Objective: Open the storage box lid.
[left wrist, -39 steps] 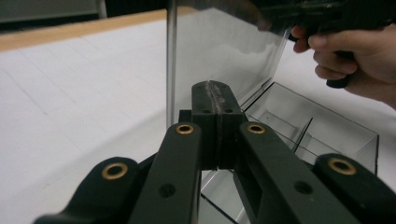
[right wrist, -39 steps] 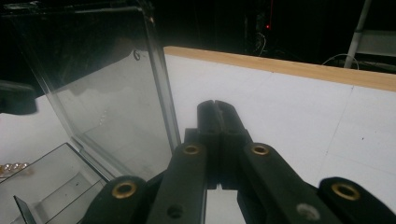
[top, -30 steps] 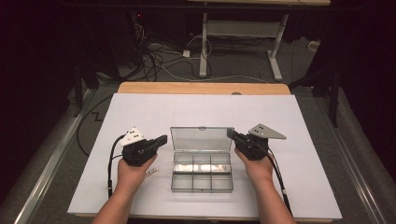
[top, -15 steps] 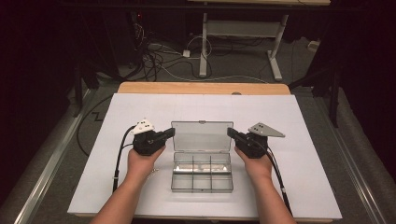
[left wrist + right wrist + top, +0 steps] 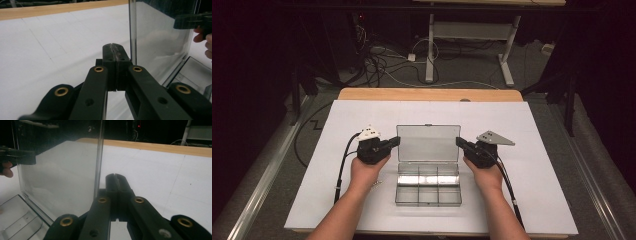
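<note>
Since the earlier pictures the left gripper (image 5: 395,141) has come in from out on the white sheet to the left edge of the box's raised lid (image 5: 428,143); the right gripper (image 5: 460,142) has kept its place at the lid's right edge.

The clear plastic box (image 5: 428,189) sits in the middle of the white sheet (image 5: 532,130) that covers the table (image 5: 427,94), its lid standing upright at the far side. Both grippers have their jaws pressed together with nothing between them. In the left gripper view the clenched tip (image 5: 115,51) lies just beside the lid's edge (image 5: 132,32); whether it touches the plastic cannot be told. The same holds in the right gripper view, where the tip (image 5: 115,180) sits just beside the lid's edge (image 5: 99,157).

The box's compartments (image 5: 428,196) are hard to read: the plastic glares, and whether anything lies in them cannot be made out. Through the lid each gripper view gives a dim look at the other gripper and some fingers (image 5: 208,42). The forearms are cut off at the bottom of the high view. The floor beyond the table is dark, with loose cables (image 5: 377,60) faintly seen.
</note>
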The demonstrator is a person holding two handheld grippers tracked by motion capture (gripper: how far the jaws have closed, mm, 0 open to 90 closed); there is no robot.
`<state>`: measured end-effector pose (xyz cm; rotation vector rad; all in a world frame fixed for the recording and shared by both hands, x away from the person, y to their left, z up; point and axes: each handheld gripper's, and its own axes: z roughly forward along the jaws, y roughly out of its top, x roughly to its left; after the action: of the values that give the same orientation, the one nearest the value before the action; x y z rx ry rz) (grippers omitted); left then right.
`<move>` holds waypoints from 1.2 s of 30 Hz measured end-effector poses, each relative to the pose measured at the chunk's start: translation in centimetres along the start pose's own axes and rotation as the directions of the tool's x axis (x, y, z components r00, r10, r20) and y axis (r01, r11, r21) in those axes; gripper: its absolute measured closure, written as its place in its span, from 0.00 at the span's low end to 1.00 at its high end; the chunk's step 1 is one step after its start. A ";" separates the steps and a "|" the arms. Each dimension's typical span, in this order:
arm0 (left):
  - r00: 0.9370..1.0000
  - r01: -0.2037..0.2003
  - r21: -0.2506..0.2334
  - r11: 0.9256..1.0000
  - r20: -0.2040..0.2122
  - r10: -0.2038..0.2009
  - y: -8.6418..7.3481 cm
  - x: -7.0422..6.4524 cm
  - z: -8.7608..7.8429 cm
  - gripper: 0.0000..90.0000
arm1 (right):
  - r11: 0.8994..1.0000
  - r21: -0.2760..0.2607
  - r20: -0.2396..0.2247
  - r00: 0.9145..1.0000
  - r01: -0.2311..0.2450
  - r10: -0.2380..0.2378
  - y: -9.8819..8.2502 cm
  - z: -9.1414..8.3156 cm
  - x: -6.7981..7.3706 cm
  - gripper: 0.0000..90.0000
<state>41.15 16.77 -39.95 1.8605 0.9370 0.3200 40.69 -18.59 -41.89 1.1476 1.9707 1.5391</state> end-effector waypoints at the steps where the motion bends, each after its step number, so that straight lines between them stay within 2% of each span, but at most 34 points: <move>1: 1.000 -0.001 0.011 1.000 -0.007 0.001 0.0 0.1 0.2 0.97 | 1.000 0.004 0.002 1.000 0.000 0.000 0.0 0.1 -0.1 1.00; 5: 0.998 -0.035 0.083 0.996 -0.054 0.040 0.2 0.1 1.1 0.94 | 0.999 0.036 0.013 1.000 -0.010 0.010 -0.3 0.5 -0.4 1.00; 10: 0.997 -0.037 0.145 0.989 -0.069 0.047 0.3 0.4 2.1 0.97 | 0.996 0.087 0.020 1.000 -0.019 0.017 -1.0 1.5 -0.7 1.00; 13: 0.996 -0.023 0.173 0.985 -0.079 0.037 0.2 0.6 2.7 0.97 | 0.993 0.113 0.028 0.999 -0.028 0.025 -1.3 1.8 -0.8 1.00; 19: 0.995 -0.013 0.237 0.971 -0.098 0.037 0.0 0.8 3.6 0.97 | 0.987 0.157 0.045 0.999 -0.037 0.030 -1.7 2.3 -1.1 1.00; 23: 0.994 -0.003 0.284 0.959 -0.105 0.035 0.1 1.0 4.2 0.97 | 0.980 0.192 0.055 0.998 -0.045 0.035 -1.8 2.6 -1.3 1.00; 29: 0.994 0.003 0.325 0.946 -0.103 0.032 0.0 1.2 4.7 0.97 | 0.969 0.240 0.067 0.997 -0.056 0.041 -1.9 2.9 -1.4 1.00; 36: 0.995 0.014 0.356 0.934 -0.101 0.024 -0.4 1.5 5.2 0.97 | 0.958 0.283 0.076 0.997 -0.053 0.032 -1.9 3.2 -1.5 1.00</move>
<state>44.97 14.50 -43.00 2.1945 1.1194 0.2642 43.20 -17.89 -44.91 1.3445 2.1832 1.2419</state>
